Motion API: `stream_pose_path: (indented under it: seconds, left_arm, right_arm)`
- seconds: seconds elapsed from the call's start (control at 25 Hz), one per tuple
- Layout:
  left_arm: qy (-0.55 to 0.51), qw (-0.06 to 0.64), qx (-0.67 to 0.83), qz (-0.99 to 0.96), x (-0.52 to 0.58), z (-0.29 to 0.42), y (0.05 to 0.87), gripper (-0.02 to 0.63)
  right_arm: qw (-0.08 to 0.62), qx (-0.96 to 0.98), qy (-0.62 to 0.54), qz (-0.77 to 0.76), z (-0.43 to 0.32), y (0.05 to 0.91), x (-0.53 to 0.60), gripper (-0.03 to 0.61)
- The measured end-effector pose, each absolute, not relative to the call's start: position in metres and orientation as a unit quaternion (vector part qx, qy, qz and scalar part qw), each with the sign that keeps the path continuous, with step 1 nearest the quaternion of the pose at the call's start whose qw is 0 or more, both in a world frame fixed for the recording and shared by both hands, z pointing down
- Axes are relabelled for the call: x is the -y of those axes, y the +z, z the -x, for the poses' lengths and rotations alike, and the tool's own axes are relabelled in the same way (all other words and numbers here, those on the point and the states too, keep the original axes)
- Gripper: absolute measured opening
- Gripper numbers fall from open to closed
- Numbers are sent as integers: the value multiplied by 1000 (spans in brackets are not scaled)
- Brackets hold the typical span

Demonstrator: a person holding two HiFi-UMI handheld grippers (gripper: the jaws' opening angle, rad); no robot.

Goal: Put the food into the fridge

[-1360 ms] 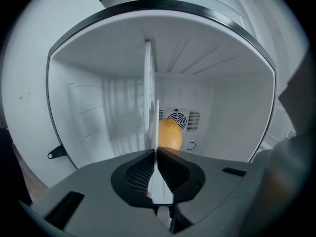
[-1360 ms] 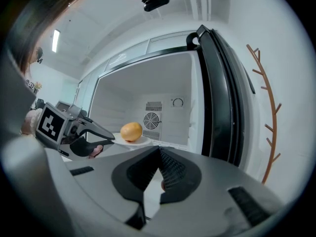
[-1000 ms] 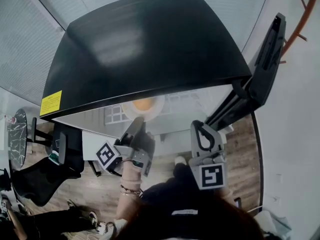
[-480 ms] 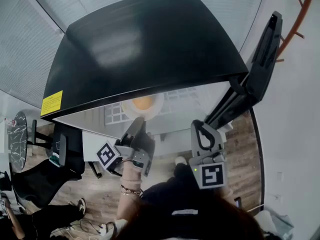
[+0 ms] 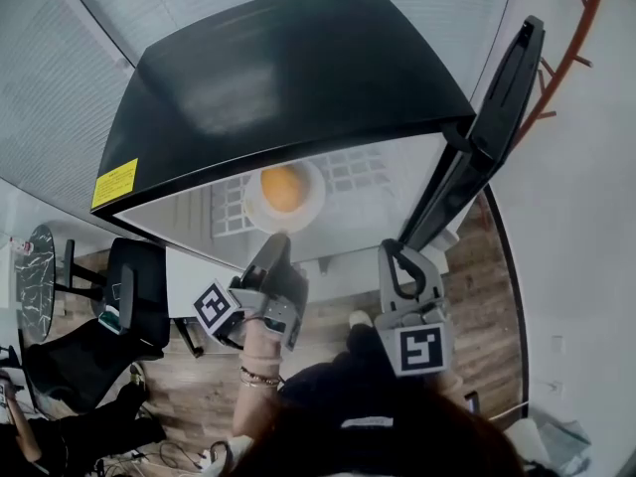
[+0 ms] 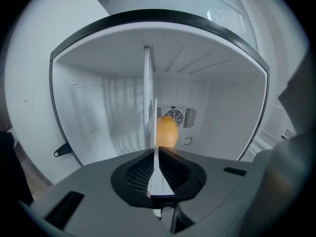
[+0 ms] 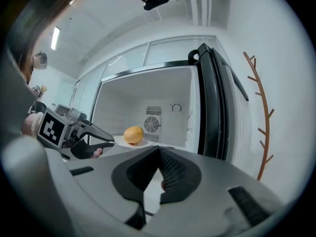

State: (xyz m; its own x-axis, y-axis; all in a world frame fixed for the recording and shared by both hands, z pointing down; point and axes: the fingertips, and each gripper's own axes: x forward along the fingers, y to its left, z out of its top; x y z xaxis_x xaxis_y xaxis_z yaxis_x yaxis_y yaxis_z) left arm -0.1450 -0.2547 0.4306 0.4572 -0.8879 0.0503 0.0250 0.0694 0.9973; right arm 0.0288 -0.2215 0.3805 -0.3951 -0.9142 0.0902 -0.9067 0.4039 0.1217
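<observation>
White plate (image 5: 311,205) carrying a single orange (image 5: 282,188), already in on the wire shelf (image 5: 363,172) of the black-topped fridge (image 5: 288,78), left of centre and towards the near edge. Door (image 5: 492,107) swung wide to the right, clear of both arms. Left gripper (image 5: 272,251) reaching in from the near side, jaws clenched on the plate's near rim, the rim showing edge-on as a thin white blade between them. Gripped by the rim, presumably, to carry plate and fruit level as one load without squeezing the orange itself. Impossible to tell whether resting fully on the shelf or partly borne by the jaws. Right gripper (image 5: 399,258) hanging outside the fridge, just right of the left one and nearer than the shelf's front edge; jaws pressed together, tips meeting, nothing between them. Probably parked near the door, ready to push it closed later. Task judged nearly done: food inside, with only release of the rim, withdrawal and the door to follow. Some risk in a sideways tug on letting go: plate sliding, orange rolling off.
</observation>
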Motion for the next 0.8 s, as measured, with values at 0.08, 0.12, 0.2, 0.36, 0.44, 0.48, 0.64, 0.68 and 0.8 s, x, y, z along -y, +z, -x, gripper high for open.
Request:
stream_pose_path:
  seconds: [0.08,0.12,0.2,0.36,0.44,0.48,0.64,0.68,0.8]
  left_arm:
    - [-363,628,372,-579,249,145,429,31]
    - [-362,627,371,-581,246,144,428,31]
    - [-357,623,371,-589,239,143,425,31]
    - [-337,602,383,-615,222,143,416,11]
    - [-323,586,393,-631,212,145,411,9]
    - [-317,578,398,-638,207,145,408,9]
    - [-298,551,414,-661,185,150,399,9]
    - [-294,545,417,-665,179,151,397,9]
    - [-286,528,427,-677,162,157,392,9]
  right_arm:
    - [70,834,-27,-547,-29,379,215,2]
    - [69,833,-27,-548,-29,379,211,2]
    - [67,831,-25,-551,-29,378,205,2]
    - [61,832,-27,-550,-24,374,190,2]
    - [63,834,-26,-548,-21,373,182,2]
    - [63,835,-27,-546,-18,372,177,2]
    - [62,841,-31,-537,-8,369,159,2]
    - [62,842,-32,-534,-5,368,155,2]
    - [61,847,-36,-527,4,365,140,2]
